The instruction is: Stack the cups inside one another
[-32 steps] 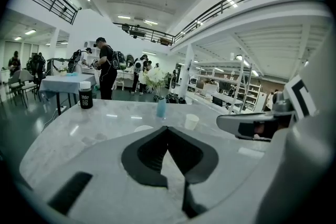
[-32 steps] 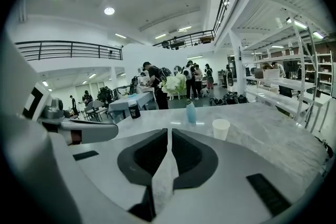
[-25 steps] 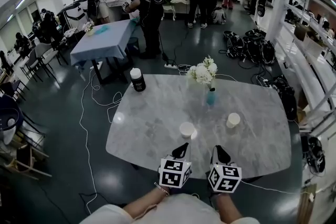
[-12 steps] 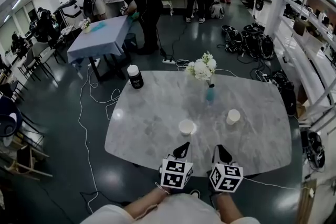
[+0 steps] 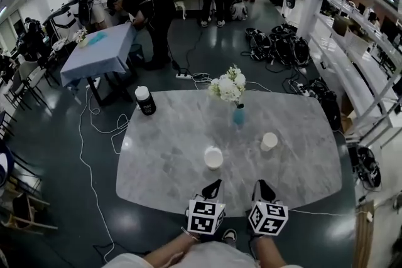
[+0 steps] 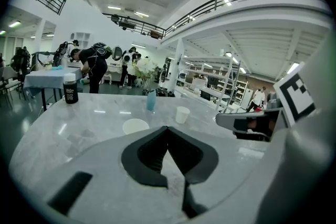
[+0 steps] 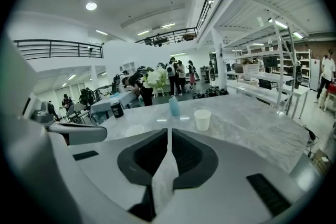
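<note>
Over the near edge of the grey desk (image 5: 169, 147), the left gripper (image 5: 212, 187) and the right gripper (image 5: 262, 187) hover with jaws closed on nothing, and the near cup (image 5: 213, 157) and far cup (image 5: 269, 141) stand apart ahead, so I judge that approaching without opening first could topple a light cup.

A lab hall with mezzanine (image 6: 252, 12), racks (image 5: 370, 66) and floor cables (image 5: 117, 130)

1. The table (image 5: 169, 154) top looks like grey veined marble, polished, and mirrors the ceiling lights.
2. The near cup (image 5: 213, 157) and far cup (image 5: 269, 141) look like matt white paper.
3. The left gripper (image 6: 167, 129) and right gripper (image 7: 169, 131) have smooth pale-grey plastic shells with matt black jaw linings.
4. The floor (image 5: 63, 154) is dark and glossy.
</note>
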`<action>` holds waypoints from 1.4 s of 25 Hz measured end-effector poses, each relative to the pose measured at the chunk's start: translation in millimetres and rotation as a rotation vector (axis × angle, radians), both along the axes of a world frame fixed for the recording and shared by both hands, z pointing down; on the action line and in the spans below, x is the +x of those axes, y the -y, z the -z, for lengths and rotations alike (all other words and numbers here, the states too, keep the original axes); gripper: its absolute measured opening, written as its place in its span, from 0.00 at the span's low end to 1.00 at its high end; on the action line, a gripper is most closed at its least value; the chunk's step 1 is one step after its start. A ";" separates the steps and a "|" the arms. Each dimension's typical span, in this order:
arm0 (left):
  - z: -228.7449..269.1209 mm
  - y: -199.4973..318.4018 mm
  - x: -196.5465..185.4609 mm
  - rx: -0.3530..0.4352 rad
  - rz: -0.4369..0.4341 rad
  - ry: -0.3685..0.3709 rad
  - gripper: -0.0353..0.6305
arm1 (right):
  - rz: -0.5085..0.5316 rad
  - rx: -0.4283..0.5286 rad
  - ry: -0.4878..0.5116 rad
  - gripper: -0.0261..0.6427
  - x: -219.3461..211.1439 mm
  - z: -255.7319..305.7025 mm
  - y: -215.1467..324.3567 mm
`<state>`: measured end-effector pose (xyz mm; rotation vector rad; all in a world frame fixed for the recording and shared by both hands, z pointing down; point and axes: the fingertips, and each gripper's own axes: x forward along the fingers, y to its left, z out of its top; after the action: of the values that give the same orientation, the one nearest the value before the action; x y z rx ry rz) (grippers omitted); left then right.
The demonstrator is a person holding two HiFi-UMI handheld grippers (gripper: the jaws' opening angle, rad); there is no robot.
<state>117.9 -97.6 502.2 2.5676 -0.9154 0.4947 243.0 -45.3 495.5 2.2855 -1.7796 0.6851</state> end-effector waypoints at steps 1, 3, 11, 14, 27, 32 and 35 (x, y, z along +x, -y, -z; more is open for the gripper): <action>-0.4 0.3 1.5 -0.003 -0.016 -0.002 0.04 | -0.025 -0.001 -0.002 0.08 3.8 -0.1 -1.7; -0.6 1.7 5.4 -0.006 -0.049 -0.008 0.04 | -0.065 0.001 0.001 0.08 11.5 0.5 -4.4; -12.1 4.6 38.0 -0.039 -0.146 -0.019 0.04 | -0.123 0.015 0.050 0.08 36.9 -3.8 2.5; -23.1 10.2 59.6 -0.044 -0.146 -0.004 0.04 | -0.112 0.008 0.062 0.08 52.9 -16.9 10.8; -75.1 51.2 125.9 -0.136 0.017 0.079 0.04 | 0.023 -0.072 0.130 0.11 119.4 -74.9 61.7; -93.6 58.2 141.5 -0.162 0.046 0.102 0.04 | 0.056 -0.100 0.141 0.17 135.9 -94.7 77.8; -104.0 64.5 146.1 -0.174 0.063 0.110 0.04 | 0.076 -0.110 0.139 0.19 142.0 -105.2 90.5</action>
<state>264.0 -162.0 606.1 2.3680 -0.9428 0.6716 385.0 -135.8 600.7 2.1345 -1.8276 0.9243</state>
